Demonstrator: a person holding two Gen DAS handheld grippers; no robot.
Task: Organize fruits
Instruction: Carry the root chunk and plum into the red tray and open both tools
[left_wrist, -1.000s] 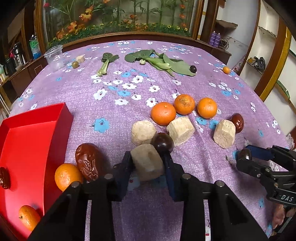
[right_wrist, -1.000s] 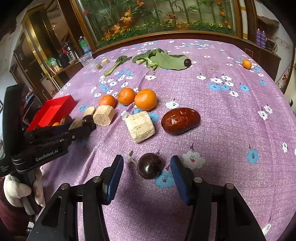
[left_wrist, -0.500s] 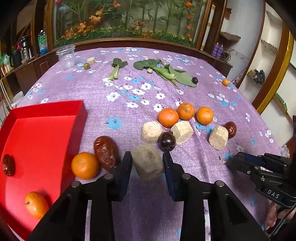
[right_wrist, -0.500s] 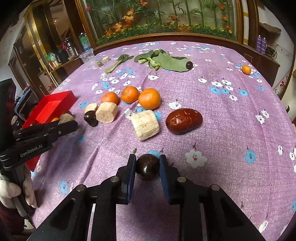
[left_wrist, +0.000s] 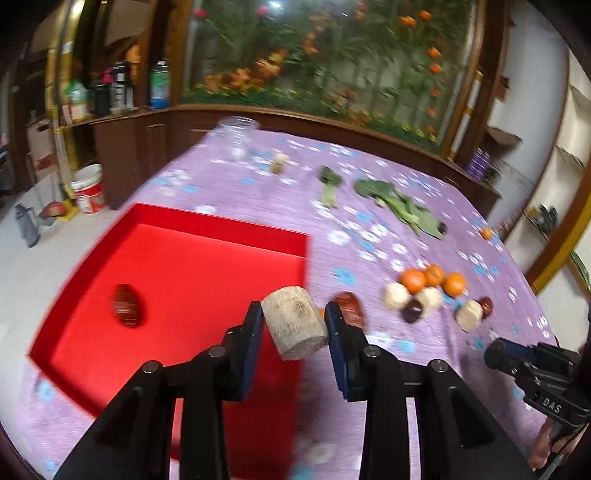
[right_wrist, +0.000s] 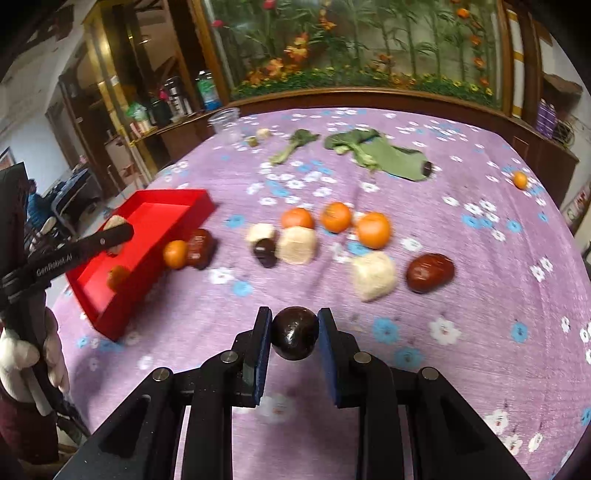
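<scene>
Left gripper (left_wrist: 295, 319): clamped on a pale beige, rough-cut cylindrical chunk (left_wrist: 294, 324), which a second ago sat on the cloth and is now raised at the near right edge of the shallow red rectangular tray (left_wrist: 207, 258). Right gripper (right_wrist: 294, 332): a second ago spread either side of a glossy dark brown round fruit (right_wrist: 295, 333) on the cloth, now closed tight on it and lifted clear. Surface: round table under a purple cloth with white and blue flowers (right_wrist: 461, 229); a planted glass case with orange blooms (right_wrist: 351, 44) and dark wooden cabinets stand behind. Tray contents: one wrinkled dark red date (left_wrist: 126, 305) and one small orange (right_wrist: 117, 277). Beside the tray's right wall: an orange (right_wrist: 175, 254) touching a red date (right_wrist: 200, 247). Mid-table cluster: three oranges (right_wrist: 336, 217), three beige chunks (right_wrist: 297, 245), one dark round fruit (right_wrist: 265, 252), one large red date (right_wrist: 430, 272). Far side: green leaves (right_wrist: 384, 157), clear plastic cup (right_wrist: 224, 122), lone small orange (right_wrist: 520, 180). Left-view details are motion-blurred.
</scene>
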